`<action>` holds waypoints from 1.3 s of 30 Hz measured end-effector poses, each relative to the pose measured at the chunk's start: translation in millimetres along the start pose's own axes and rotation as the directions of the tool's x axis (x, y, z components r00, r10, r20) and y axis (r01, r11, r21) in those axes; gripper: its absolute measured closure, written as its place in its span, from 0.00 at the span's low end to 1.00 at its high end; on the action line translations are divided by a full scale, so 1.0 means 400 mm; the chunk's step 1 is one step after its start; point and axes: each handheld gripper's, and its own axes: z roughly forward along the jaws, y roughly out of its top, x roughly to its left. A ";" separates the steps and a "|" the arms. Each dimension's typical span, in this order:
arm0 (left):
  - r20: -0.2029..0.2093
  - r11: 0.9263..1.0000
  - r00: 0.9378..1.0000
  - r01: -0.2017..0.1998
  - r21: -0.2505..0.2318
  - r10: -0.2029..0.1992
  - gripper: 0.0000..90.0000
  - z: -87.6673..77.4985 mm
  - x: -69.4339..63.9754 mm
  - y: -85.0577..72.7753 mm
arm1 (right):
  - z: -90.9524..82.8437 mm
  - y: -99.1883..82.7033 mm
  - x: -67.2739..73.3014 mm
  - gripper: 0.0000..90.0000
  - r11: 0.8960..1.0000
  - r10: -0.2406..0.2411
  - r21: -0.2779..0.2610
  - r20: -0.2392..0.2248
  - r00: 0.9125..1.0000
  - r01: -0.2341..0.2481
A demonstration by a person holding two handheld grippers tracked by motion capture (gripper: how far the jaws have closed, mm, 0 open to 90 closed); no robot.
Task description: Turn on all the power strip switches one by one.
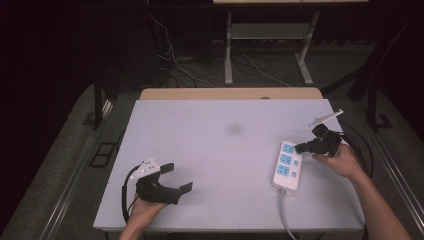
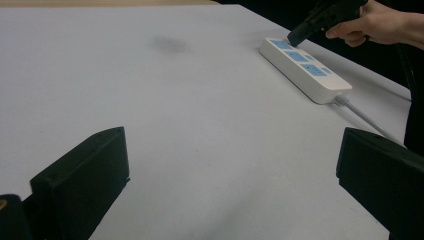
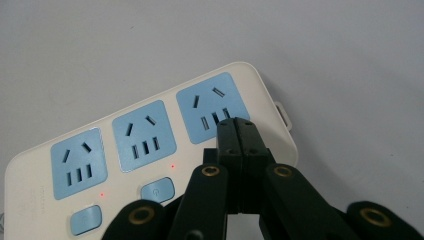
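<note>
The power strip [image 1: 287, 166] lies flat on the table [image 1: 220, 150], a matte white board with a faint grey smudge [image 1: 234, 129] near its centre. In the high view the strip sits at about 4 o'clock from that smudge, close to the table's right edge. Its body is a glossy white plastic slab with rounded corners, and its round white cord [image 1: 286, 215] leaves the near end and runs off the front edge of the table.

In the right gripper view the strip carries three square pale-blue socket faces [image 3: 145, 135] in a row, each with slotted openings. Below them sit rounded blue push buttons [image 3: 157, 190], and small red lights [image 3: 173, 165] glow beside two of them.

The right gripper [image 1: 299, 148] is clenched — its two black jaws are pressed flat together with nothing between them. Their joined tip rests on or just above the end socket face; contact cannot be confirmed. The black linkage bars behind the tip carry brass-coloured rivets. The hand [image 1: 339, 160] holds this gripper at 3 o'clock from the strip.

The left gripper [image 1: 178, 177] is released — its blocky black jaws stand wide apart over bare table near the front left corner, at about 9 o'clock from the strip and well apart from it.
</note>
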 end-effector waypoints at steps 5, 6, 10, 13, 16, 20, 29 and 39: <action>-0.003 1.000 1.000 0.006 -0.004 -0.006 0.00 -0.001 0.003 0.000 | -0.001 -0.002 0.004 1.00 1.000 0.000 -0.008 0.008 1.000 0.000; -0.002 1.000 1.000 0.007 -0.004 -0.007 0.00 -0.001 0.004 0.000 | -0.001 -0.003 0.004 1.00 1.000 0.004 -0.009 0.009 1.000 -0.004; -0.003 1.000 1.000 0.007 -0.004 -0.007 0.00 -0.002 0.004 0.000 | -0.001 0.000 0.003 1.00 1.000 0.017 -0.002 0.008 1.000 -0.017; -0.001 1.000 1.000 0.007 -0.005 -0.007 0.00 -0.002 0.004 0.000 | -0.004 0.002 0.001 1.00 1.000 0.030 0.002 0.003 1.000 -0.030; -0.001 1.000 1.000 0.007 -0.005 -0.007 0.00 -0.002 0.005 0.000 | -0.006 0.002 0.001 1.00 0.999 0.041 0.003 -0.007 0.999 -0.041; -0.001 1.000 1.000 0.009 -0.007 -0.009 0.00 -0.003 0.006 0.000 | -0.017 0.003 0.002 1.00 0.999 0.047 -0.019 -0.012 0.999 -0.047; 0.003 1.000 1.000 0.011 -0.010 -0.011 0.00 -0.003 0.003 0.001 | -0.061 0.001 0.011 1.00 0.994 0.087 -0.071 0.017 0.996 -0.086; 0.006 1.000 1.000 0.014 -0.018 -0.014 0.00 -0.005 0.001 0.002 | -0.122 -0.004 0.048 0.83 0.978 0.143 -0.154 0.022 0.989 -0.138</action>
